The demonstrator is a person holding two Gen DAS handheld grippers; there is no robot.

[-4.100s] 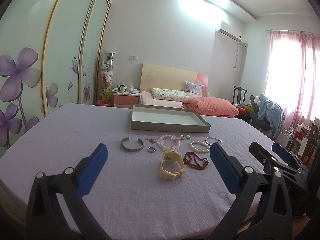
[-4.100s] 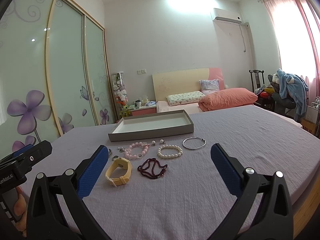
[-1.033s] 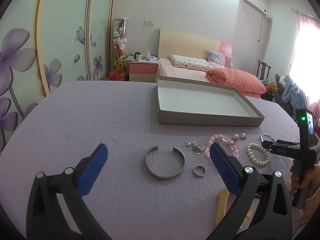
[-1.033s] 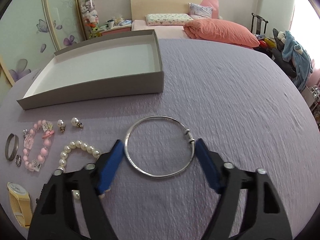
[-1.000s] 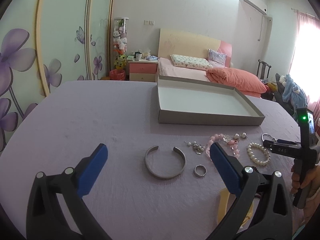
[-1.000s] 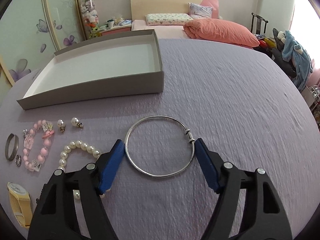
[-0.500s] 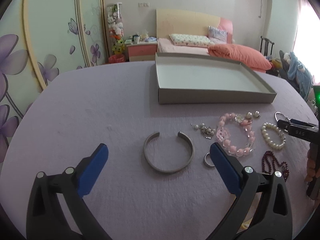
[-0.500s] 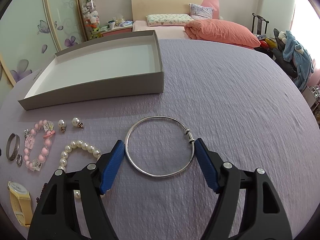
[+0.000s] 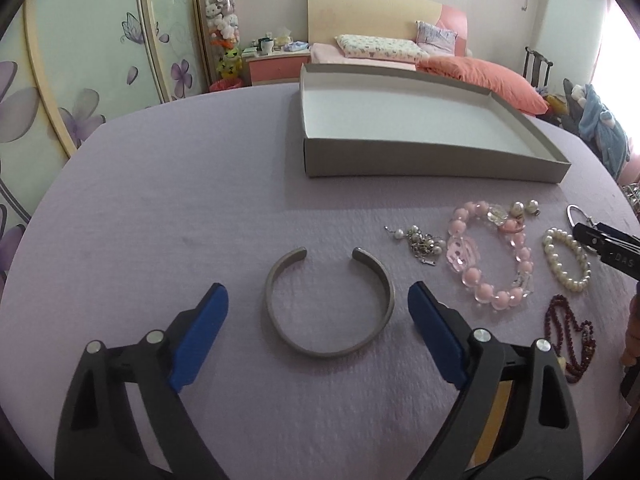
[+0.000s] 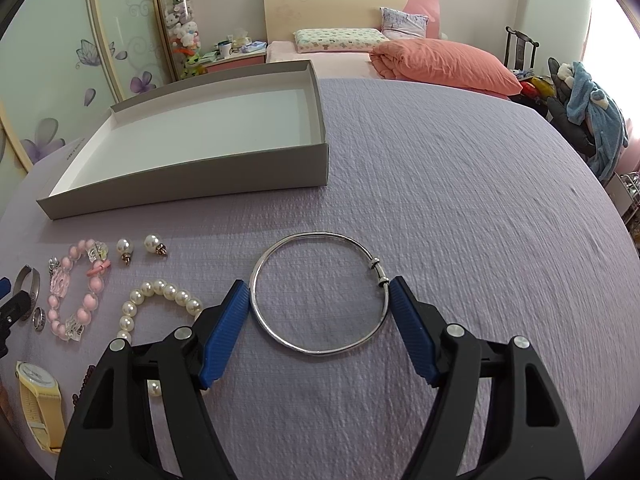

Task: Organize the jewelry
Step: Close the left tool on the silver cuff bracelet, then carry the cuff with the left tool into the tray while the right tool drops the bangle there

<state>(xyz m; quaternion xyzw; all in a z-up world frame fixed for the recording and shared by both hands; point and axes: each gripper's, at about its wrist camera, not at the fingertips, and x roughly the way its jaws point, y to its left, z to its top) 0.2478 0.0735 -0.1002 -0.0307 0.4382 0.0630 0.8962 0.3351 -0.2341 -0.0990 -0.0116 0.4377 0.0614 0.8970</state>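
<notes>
My right gripper (image 10: 318, 304) clamps the silver bangle (image 10: 320, 292); my left gripper (image 9: 318, 308), its jaws just narrowing, straddles the open cuff bracelet (image 9: 329, 302) untouched. Next I'd say: close left, lift both into the grey tray (image 9: 432, 162).

Bright, soft daylight glares in from the right edge; both views sharp, with fisheye-curved, dark-vignetted corners.

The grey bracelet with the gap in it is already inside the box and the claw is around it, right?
Not quite. The grey bracelet is on the purple cloth, in front of the box, not inside it. The left claw does sit around it, as the left wrist view shows.
</notes>
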